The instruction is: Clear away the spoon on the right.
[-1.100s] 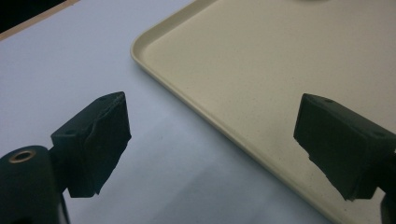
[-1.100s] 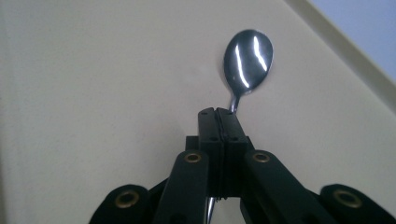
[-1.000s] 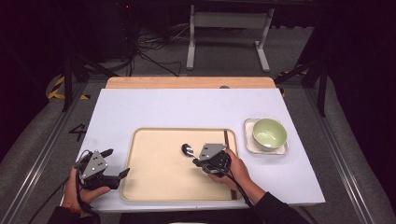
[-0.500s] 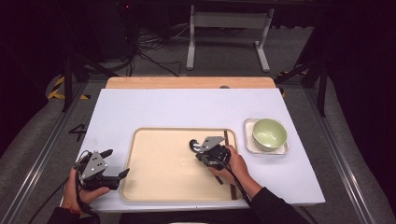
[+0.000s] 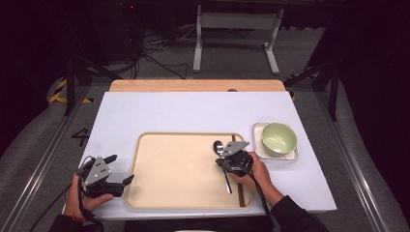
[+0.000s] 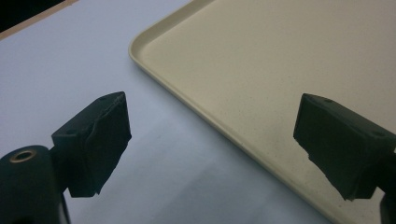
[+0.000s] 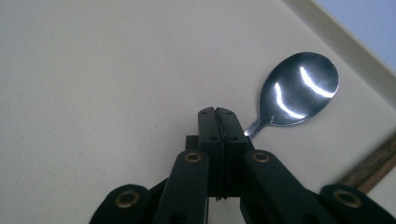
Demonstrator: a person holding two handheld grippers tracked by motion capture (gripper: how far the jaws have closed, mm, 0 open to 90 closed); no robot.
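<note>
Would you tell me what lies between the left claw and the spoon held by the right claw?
In the high view, bare tray surface lies between the left claw and the spoon; nothing else rests there.

A single readable sign is seen in the high view: a dark numeral "4" (image 5: pixel 80 137), marked on the grey floor (image 5: pixel 43 159) just beside the left edge of the table (image 5: pixel 193 113), level with the far end of the tray (image 5: pixel 183 169). Yellow-and-black striped hazard tape (image 5: pixel 60 92) is laid on the floor farther back at the left, and a shorter piece (image 5: pixel 293 77) is seen at the right; no words are carried on either. No lettering, brand or label can be read on the table, the tray, or in either gripper view.
</note>
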